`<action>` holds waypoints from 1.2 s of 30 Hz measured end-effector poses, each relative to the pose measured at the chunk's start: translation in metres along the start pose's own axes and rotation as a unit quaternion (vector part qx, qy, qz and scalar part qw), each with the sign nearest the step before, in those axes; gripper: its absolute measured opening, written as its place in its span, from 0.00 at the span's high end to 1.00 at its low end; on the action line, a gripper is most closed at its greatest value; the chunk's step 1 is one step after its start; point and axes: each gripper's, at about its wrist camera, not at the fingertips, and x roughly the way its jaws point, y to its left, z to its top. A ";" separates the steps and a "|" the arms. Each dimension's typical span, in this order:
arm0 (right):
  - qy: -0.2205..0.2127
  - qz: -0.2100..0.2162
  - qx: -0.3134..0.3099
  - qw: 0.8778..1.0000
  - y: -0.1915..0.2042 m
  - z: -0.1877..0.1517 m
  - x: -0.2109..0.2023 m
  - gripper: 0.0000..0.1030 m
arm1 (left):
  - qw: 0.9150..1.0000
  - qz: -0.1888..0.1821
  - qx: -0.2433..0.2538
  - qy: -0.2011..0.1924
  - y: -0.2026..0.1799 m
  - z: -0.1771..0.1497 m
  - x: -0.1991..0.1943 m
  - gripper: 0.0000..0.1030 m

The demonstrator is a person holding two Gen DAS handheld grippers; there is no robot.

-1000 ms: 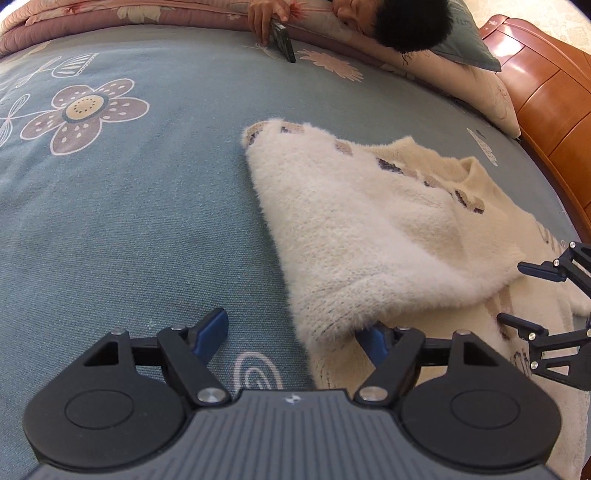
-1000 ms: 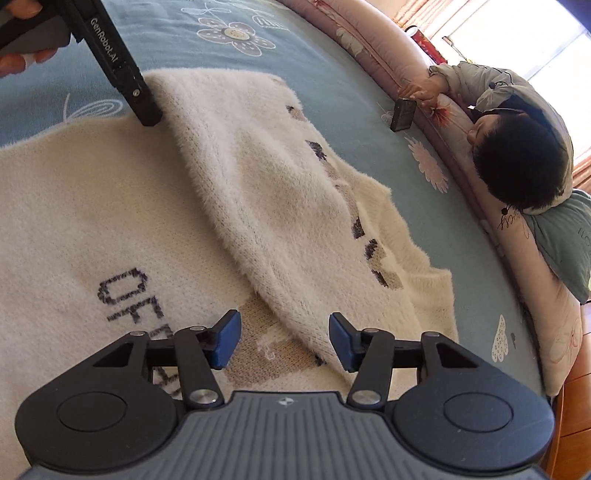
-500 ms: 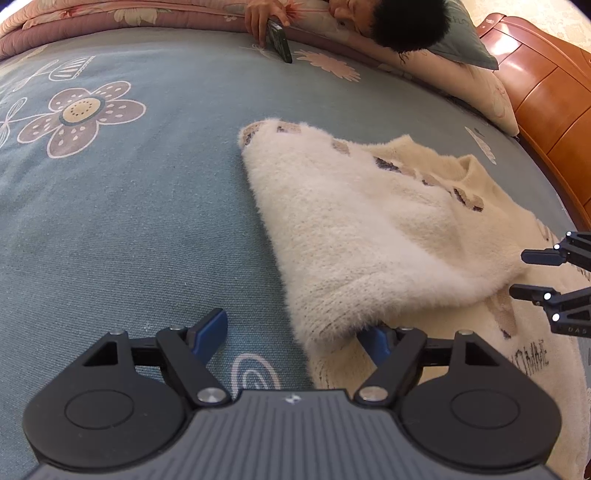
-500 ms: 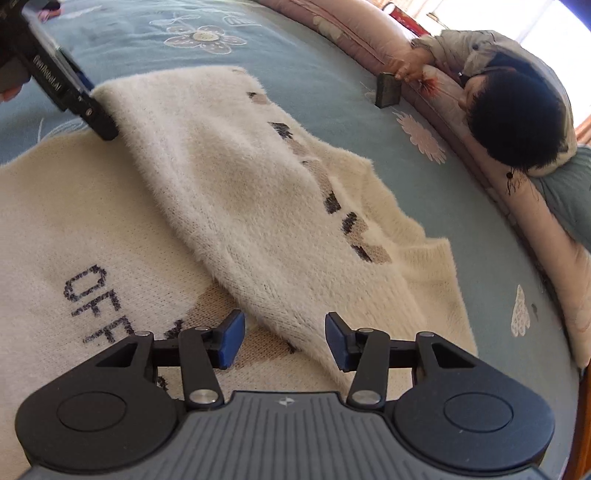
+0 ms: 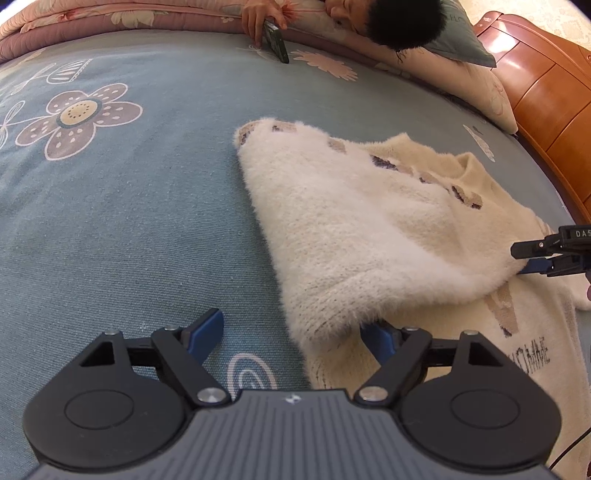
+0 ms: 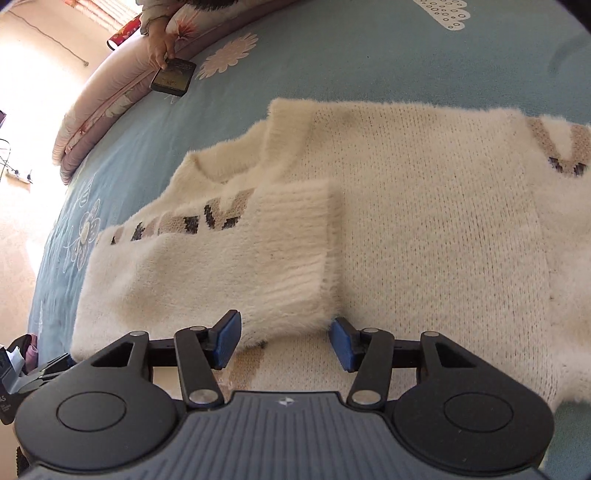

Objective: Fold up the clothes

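A cream fuzzy sweater point(image 5: 388, 229) lies on the blue bedsheet point(image 5: 129, 221). One sleeve point(image 6: 229, 266) is folded across its body point(image 6: 424, 229), with the ribbed cuff point(image 6: 295, 236) on top. My left gripper point(image 5: 291, 334) is open at the sweater's near edge; its right fingertip point(image 5: 376, 338) sits under the fuzzy fold. My right gripper point(image 6: 284, 341) is open too, and the sleeve's lower edge lies between its pads. The left wrist view shows the right gripper point(image 5: 543, 254) at the far right, against the sleeve's end.
A person point(image 5: 399, 18) lies at the bed's far edge on a pink quilt point(image 5: 110, 18), a hand on a phone point(image 5: 275, 38). Orange wooden furniture point(image 5: 546, 85) stands at the right. Bare floral sheet spreads to the left point(image 5: 77, 118).
My right gripper has swung round and now faces the sweater from another side, with the folded sleeve's cuff in front of it. The left gripper has hardly moved.
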 end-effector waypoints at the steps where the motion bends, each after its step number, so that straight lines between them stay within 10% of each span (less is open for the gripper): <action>1: -0.007 0.008 0.003 1.000 -0.001 0.002 0.002 0.39 | 1.000 0.001 0.001 0.000 0.000 0.000 0.000 0.22; 5: -0.033 0.039 0.017 0.999 -0.007 0.011 0.009 0.40 | 1.000 -0.001 0.003 -0.001 -0.001 0.000 0.000 0.20; 11: -0.006 -0.016 -0.040 0.999 0.012 0.022 0.006 0.84 | 1.000 -0.005 -0.002 -0.001 0.001 0.000 0.000 0.20; 36: 0.031 -0.176 -0.121 0.977 0.038 0.016 0.001 0.86 | 1.000 -0.003 -0.010 -0.003 0.004 0.000 -0.002 0.20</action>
